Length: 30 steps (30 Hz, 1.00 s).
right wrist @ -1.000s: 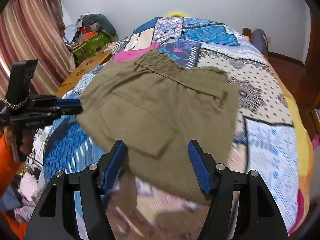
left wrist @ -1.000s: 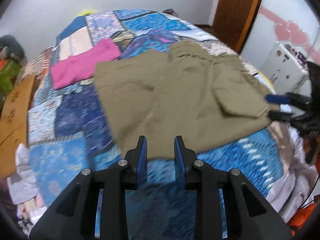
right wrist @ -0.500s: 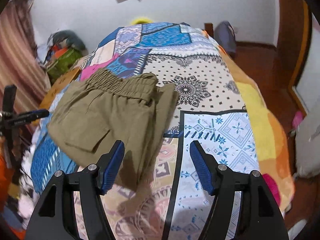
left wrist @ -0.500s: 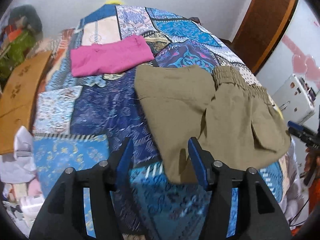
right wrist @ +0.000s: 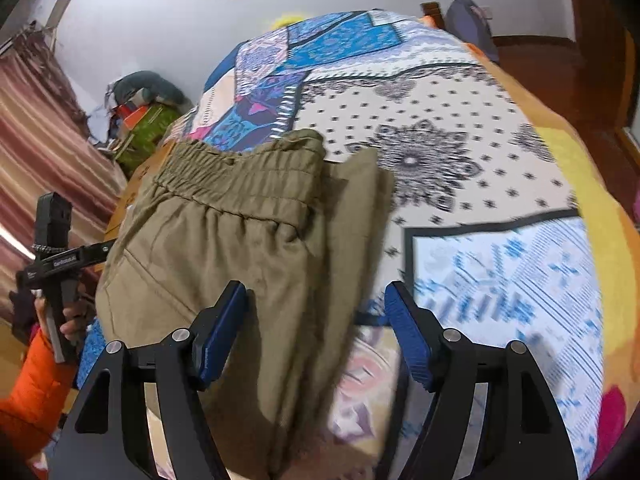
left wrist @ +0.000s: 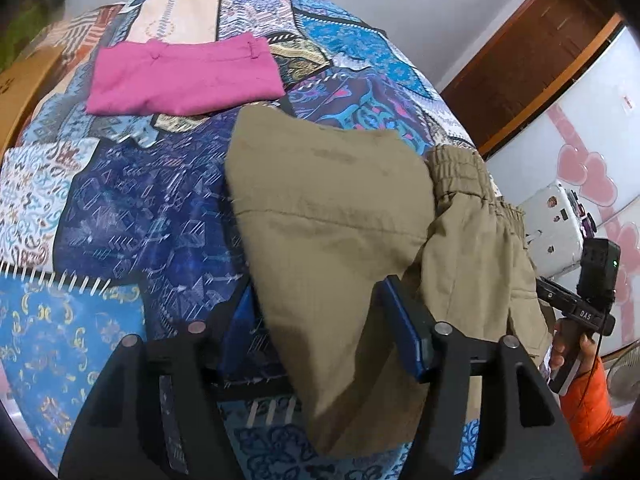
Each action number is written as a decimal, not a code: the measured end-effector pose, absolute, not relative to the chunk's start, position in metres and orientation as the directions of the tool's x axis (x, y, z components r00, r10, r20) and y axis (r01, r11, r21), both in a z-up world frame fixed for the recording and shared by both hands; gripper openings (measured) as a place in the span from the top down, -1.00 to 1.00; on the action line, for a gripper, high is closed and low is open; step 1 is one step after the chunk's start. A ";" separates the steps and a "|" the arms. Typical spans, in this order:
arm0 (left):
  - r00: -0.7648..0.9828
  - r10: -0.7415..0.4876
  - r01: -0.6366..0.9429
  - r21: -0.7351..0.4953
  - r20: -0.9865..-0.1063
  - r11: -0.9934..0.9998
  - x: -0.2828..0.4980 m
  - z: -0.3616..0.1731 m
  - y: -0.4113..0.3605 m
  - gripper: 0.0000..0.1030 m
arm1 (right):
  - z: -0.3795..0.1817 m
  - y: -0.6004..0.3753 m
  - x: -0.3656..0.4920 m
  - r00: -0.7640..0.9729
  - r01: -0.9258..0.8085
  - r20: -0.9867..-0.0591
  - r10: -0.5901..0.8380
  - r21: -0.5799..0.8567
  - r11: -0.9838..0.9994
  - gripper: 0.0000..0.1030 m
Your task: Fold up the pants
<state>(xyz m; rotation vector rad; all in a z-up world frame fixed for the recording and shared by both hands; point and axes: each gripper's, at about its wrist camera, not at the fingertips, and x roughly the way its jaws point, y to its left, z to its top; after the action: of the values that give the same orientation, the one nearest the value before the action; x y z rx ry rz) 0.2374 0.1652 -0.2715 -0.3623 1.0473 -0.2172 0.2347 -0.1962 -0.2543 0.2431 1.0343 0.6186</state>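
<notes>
Olive pants with an elastic waistband lie folded on the patchwork bedspread. My left gripper hovers low over their near left part. Its jaws are opening, and cloth lies between the blue pads without being pressed. My right gripper hangs over the pants' right folded edge. Its jaws are opening too, with the cloth edge loose between them. Each view shows the other gripper at the side, held by a hand in an orange sleeve.
A folded pink garment lies further back on the bed. A white machine and a wooden door stand to the right. A striped curtain and a pile of things are on the left.
Both grippers have come down closer over the pants and rolled. The left jaws went from narrow to wide; the right jaws widened a little.
</notes>
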 end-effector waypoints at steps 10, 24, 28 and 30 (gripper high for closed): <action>0.461 -0.413 0.102 -0.416 -0.785 0.904 0.231 -0.259 0.145 -0.20 | -0.250 -0.194 0.226 0.313 -0.378 -0.718 0.622 0.506 0.775 -0.29; 0.494 -0.248 0.068 -0.248 -0.833 0.966 0.250 -0.254 0.132 0.81 | -0.239 -0.186 0.238 0.393 -0.399 -0.720 0.573 0.428 0.811 0.67; 0.544 -0.165 0.082 -0.144 -0.823 0.986 0.242 -0.236 0.123 0.91 | -0.222 -0.182 0.235 0.427 -0.443 -0.717 0.551 0.365 0.819 0.73; 0.570 -0.131 0.095 -0.094 -0.811 0.991 0.238 -0.225 0.116 0.92 | -0.213 -0.181 0.236 0.441 -0.455 -0.709 0.550 0.351 0.818 0.75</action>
<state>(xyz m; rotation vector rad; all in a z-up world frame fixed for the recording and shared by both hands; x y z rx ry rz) 0.2381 0.1163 -0.2251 -0.0411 0.9557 -0.1326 0.2360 -0.1809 -0.2130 0.1143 0.9223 0.6257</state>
